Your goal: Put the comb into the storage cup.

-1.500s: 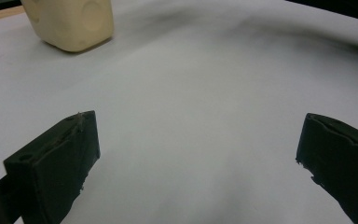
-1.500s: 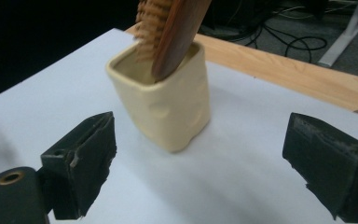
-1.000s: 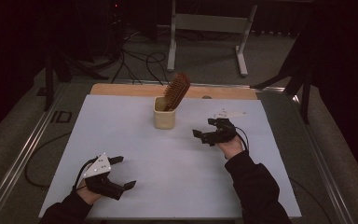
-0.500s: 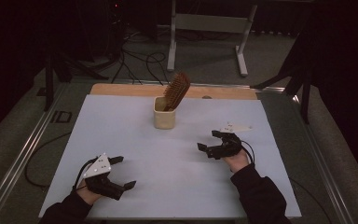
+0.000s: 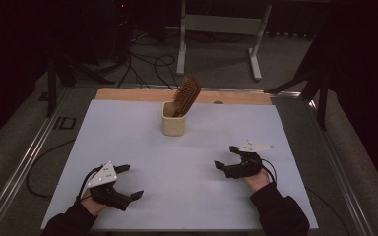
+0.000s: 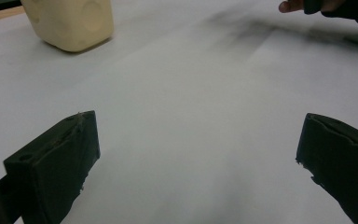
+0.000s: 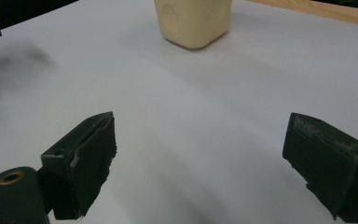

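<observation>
A brown hairbrush (image 5: 185,95) stands bristle-head up, leaning right, in a cream cup (image 5: 173,119) at the back middle of the white table sheet (image 5: 142,147). The same cream cup (image 6: 70,21) shows top left in the left gripper view, and the cream cup (image 7: 193,21) sits at the top of the right gripper view. My left gripper (image 5: 130,182) rests open near the front left edge, nothing between its jaws. My right gripper (image 5: 226,157) is open at the front right, also holding nothing. Both are well short of the cup.
A wooden strip (image 5: 128,94) runs along the table's far edge. Metal rails (image 5: 29,157) flank the table. A grey stand (image 5: 221,24) and cables (image 5: 142,61) lie on the floor behind. The other hand (image 6: 307,5) shows at the top right of the left gripper view.
My right gripper has drawn back from beside the cup toward the front right of the table. The left gripper, cup and brush have stayed put.
</observation>
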A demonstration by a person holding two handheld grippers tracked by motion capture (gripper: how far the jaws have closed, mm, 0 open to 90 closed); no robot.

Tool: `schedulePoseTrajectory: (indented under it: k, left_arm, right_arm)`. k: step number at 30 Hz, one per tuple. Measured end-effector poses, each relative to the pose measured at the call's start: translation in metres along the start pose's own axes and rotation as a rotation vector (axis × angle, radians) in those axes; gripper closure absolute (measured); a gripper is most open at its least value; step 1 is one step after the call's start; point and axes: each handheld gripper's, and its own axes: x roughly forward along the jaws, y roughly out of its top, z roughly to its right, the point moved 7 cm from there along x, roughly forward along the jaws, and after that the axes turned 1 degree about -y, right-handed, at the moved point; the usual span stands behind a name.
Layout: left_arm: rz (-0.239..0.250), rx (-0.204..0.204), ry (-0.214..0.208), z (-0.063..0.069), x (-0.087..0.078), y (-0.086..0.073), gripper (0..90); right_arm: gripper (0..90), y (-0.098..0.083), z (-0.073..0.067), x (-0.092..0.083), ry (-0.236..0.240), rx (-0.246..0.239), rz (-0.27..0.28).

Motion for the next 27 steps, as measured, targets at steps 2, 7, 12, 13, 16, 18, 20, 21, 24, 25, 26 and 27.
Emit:
schedulePoseTrajectory:
  k: [2,7,12,13,16,18,20,21,24,25,26,27]
  left_arm:
    - [-0.003,0.002,0.0,0.0,0.0,0.0,0.0]
    - [-0.004,0.0,0.0,0.0,0.001,0.0,0.0]
    - [-0.004,0.0,0.0,0.0,0.001,0.0,0.0]
    - [-0.005,0.002,0.001,0.0,0.001,0.0,0.0]
    - [-0.006,0.001,-0.001,0.0,0.001,-0.001,0.0]
    - [-0.007,0.003,0.001,0.0,0.001,0.0,0.0]
    - [-0.007,0.004,0.001,0.0,0.0,0.0,0.1]
    - [-0.007,0.005,0.002,0.0,0.0,-0.001,0.0]
    - [-0.007,0.007,0.004,0.0,0.0,0.0,0.0]
    - [-0.007,0.007,0.004,0.0,0.0,0.0,0.0]
    - [-0.008,0.008,0.004,0.0,0.0,-0.001,0.0]
    - [-0.008,0.007,0.004,0.0,0.0,-0.001,0.0]
  right_arm:
    - [9.3,-0.004,0.001,-0.005,-0.017,-0.006,-0.003]
    - [9.3,-0.013,0.0,-0.017,-0.035,0.001,0.0]
    - [9.3,-0.021,0.0,-0.03,-0.057,0.005,0.001]
    - [9.3,-0.022,0.0,-0.032,-0.06,0.009,0.007]
    - [9.3,-0.025,0.0,-0.039,-0.075,0.015,0.015]
    - [9.3,-0.027,-0.001,-0.043,-0.072,0.018,0.028]
    - [9.3,-0.03,-0.002,-0.046,-0.073,0.014,0.031]
    - [9.3,-0.032,-0.003,-0.047,-0.074,0.011,0.027]
    - [9.3,-0.037,-0.005,-0.05,-0.083,0.012,0.019]
    - [9.3,-0.038,-0.005,-0.051,-0.085,0.009,0.019]
    - [9.3,-0.039,-0.005,-0.053,-0.087,0.011,0.024]
    - [9.3,-0.04,-0.005,-0.055,-0.09,0.011,0.025]
